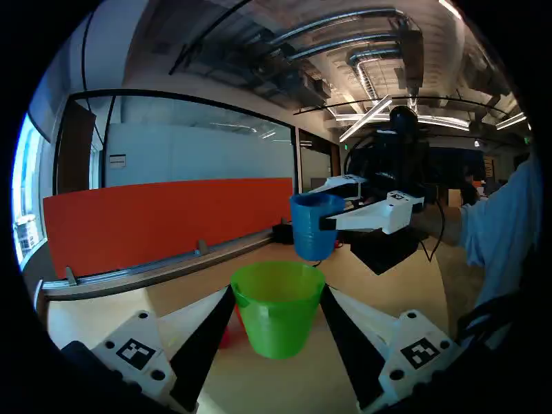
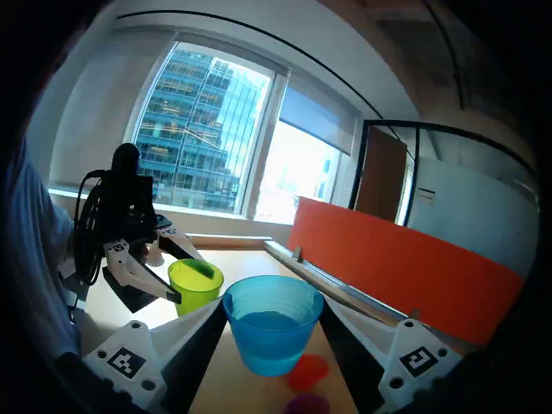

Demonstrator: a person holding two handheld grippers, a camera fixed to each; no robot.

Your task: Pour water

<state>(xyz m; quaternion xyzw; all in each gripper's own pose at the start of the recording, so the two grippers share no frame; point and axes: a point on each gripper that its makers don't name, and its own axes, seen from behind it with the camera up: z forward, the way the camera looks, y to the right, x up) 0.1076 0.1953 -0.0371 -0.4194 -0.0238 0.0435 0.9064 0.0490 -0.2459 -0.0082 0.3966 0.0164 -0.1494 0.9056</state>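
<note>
Right claw [image 2: 274,307] holds blue cup [image 2: 272,334], left claw [image 1: 277,293] green cup [image 1: 278,321] (both upright).

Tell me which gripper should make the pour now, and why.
Right. The right gripper is shut on the blue cup, which has water in it. The left gripper holds the green cup upright; it looks empty, so it should probably just receive.

White, black-fingered left tool [image 1: 277,292] and right tool [image 2: 273,305]; light-blue sleeve [image 1: 504,221].
</note>
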